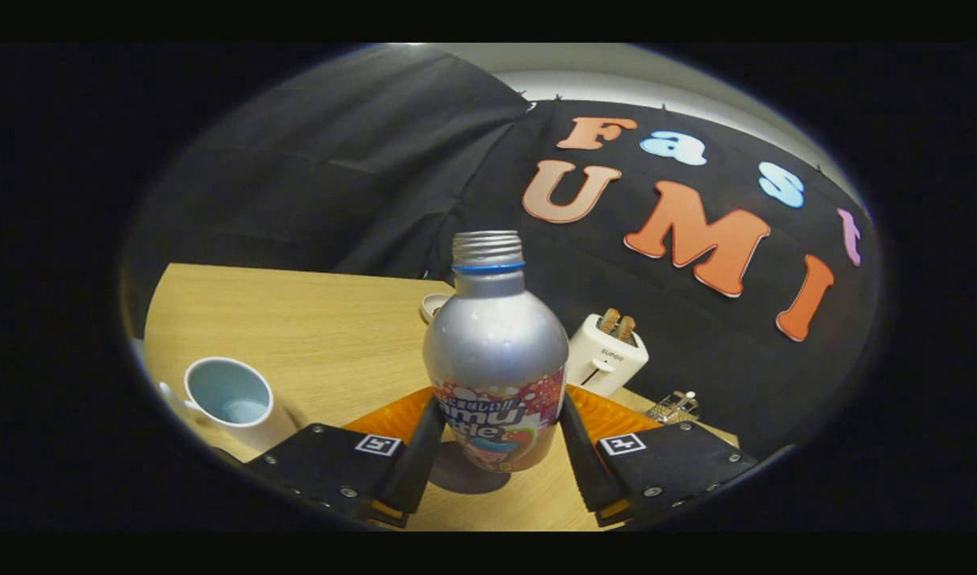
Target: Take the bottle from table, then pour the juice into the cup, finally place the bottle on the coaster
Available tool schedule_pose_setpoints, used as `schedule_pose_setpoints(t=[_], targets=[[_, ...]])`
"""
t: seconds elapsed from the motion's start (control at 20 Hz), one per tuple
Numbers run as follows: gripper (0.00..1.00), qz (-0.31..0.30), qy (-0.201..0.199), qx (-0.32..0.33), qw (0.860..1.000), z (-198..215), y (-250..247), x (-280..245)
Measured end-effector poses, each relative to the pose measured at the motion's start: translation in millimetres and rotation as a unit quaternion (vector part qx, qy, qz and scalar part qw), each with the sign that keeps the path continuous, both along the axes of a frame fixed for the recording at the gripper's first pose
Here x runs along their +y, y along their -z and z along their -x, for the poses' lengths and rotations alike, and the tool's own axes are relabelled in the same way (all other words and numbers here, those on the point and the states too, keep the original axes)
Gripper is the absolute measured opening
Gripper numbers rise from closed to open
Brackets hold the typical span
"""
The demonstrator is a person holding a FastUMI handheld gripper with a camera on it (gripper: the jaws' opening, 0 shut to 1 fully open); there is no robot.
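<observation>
Gripper (496,447) is closing its 2 fingers on the silver bottle (494,359), pressing both sides of the label; bottle is upright, cap off, seemingly lifted just above the wood table (312,327). Orange coaster (608,415) is lying right behind it. White cup (232,399) is sitting off to the L. Toaster (606,351) is standing beyond, R.

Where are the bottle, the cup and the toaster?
bottle (494,351): gripper view, silver shoulder, between the fingers.
cup (226,393): gripper view, its inside.
toaster (604,359): gripper view, front face.
</observation>
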State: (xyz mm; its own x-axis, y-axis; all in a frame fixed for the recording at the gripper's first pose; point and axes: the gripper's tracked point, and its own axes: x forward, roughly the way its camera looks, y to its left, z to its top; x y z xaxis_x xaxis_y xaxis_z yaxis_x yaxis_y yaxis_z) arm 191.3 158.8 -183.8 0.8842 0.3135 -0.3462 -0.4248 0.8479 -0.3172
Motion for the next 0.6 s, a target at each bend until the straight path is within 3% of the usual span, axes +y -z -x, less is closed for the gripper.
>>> schedule_pose_setpoints(t=[0.35, 0.6], targets=[[0.75, -0.118, 0.037, 0.073, 0.990, -1.8, 20.9, -10.1], [0.75, -0.147, 0.068, 0.092, 0.982, -0.5, 38.6, -25.4]])
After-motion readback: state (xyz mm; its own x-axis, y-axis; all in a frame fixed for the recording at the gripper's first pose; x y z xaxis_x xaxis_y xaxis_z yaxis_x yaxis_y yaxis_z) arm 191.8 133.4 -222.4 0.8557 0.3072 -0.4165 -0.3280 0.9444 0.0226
